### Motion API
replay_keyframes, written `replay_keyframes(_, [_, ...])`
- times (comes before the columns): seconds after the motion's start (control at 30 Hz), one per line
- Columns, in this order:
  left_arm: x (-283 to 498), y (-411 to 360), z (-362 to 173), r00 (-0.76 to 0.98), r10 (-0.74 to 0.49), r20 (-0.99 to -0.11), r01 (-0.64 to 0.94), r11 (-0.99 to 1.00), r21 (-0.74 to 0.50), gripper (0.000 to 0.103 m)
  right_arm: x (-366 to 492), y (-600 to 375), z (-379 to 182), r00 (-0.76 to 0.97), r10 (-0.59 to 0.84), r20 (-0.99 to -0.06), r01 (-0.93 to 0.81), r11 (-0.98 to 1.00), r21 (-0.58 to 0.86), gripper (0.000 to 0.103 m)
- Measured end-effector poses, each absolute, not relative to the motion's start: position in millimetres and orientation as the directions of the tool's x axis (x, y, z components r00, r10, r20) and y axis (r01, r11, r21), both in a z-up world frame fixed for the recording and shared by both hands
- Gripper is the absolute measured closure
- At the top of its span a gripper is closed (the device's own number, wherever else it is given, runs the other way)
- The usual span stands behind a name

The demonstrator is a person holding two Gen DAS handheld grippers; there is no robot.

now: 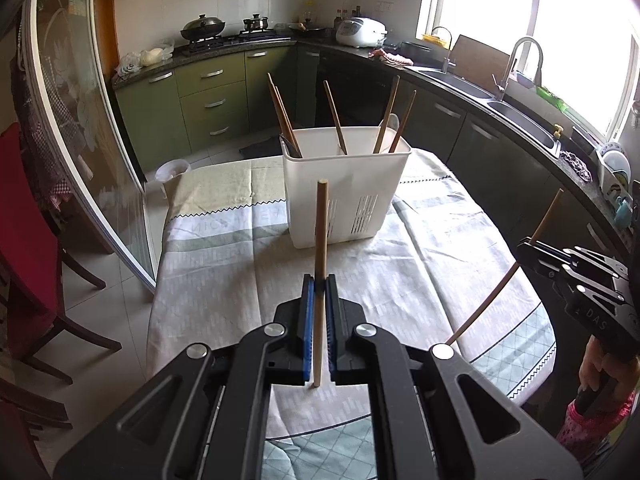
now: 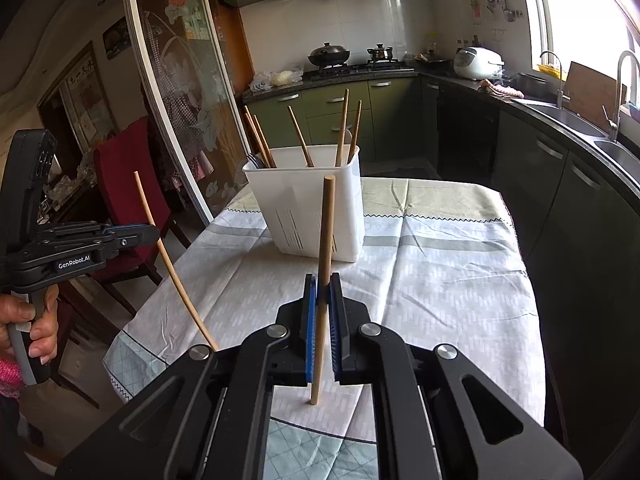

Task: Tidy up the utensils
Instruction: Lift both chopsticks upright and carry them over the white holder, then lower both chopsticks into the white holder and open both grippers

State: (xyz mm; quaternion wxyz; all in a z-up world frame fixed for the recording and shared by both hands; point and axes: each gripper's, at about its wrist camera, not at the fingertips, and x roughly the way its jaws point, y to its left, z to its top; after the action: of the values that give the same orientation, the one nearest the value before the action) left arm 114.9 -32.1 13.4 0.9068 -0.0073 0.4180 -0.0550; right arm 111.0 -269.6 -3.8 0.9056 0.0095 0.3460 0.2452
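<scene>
A white slotted utensil holder [image 1: 344, 192] stands mid-table with several wooden chopsticks [image 1: 335, 117] leaning in it; it also shows in the right wrist view [image 2: 312, 208]. My left gripper [image 1: 319, 286] is shut on an upright wooden chopstick [image 1: 321, 232], held above the cloth short of the holder. My right gripper [image 2: 323, 284] is shut on another upright chopstick [image 2: 326, 224]. Each gripper shows in the other's view: the right gripper [image 1: 532, 246] with its chopstick [image 1: 500, 284] at the right, the left gripper [image 2: 150, 232] with its chopstick [image 2: 168, 260] at the left.
The table [image 1: 224, 280] has a pale patterned cloth [image 2: 440, 280]. A red chair [image 1: 28, 248] stands left of it, by a glass sliding door [image 1: 72, 120]. Green cabinets, a stove with pots [image 1: 204, 28] and a sink [image 1: 516, 116] line the walls behind.
</scene>
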Motion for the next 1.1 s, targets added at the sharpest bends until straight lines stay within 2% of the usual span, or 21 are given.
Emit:
replay_keyframes(0.43, [111,-31,20,0.652,-0.124,-0.748,0.108,0.992,-0.071,0.098,112,-262,4,0.629,0.477,-0.614,-0.47,0.862,0.189,0.096])
replay_keyframes(0.63, [112,-32,41,0.68,-0.135,-0.721,0.122,0.99,-0.07,0.098,117,-257,36,0.653,0.497,-0.571,-0.491,0.852,0.18,0.096])
replay_keyframes(0.77, [114,-33,74,0.726,-0.148,-0.672,0.136,0.988,-0.07,0.098,122,-253,76,0.686,0.522,-0.508,-0.507,0.843,0.182,0.096])
replay_keyframes(0.97, [129,-38,138,0.809,-0.165,-0.564,0.155,0.986,-0.066,0.098,135,-247,144,0.778,0.532,-0.334,-0.507,0.846,0.166,0.096])
replay_keyframes(1.1, [150,-38,169,0.852,-0.178,-0.492,0.156,0.984,-0.085,0.098,154,-240,170,0.831,0.496,-0.253,-0.477,0.868,0.136,0.096])
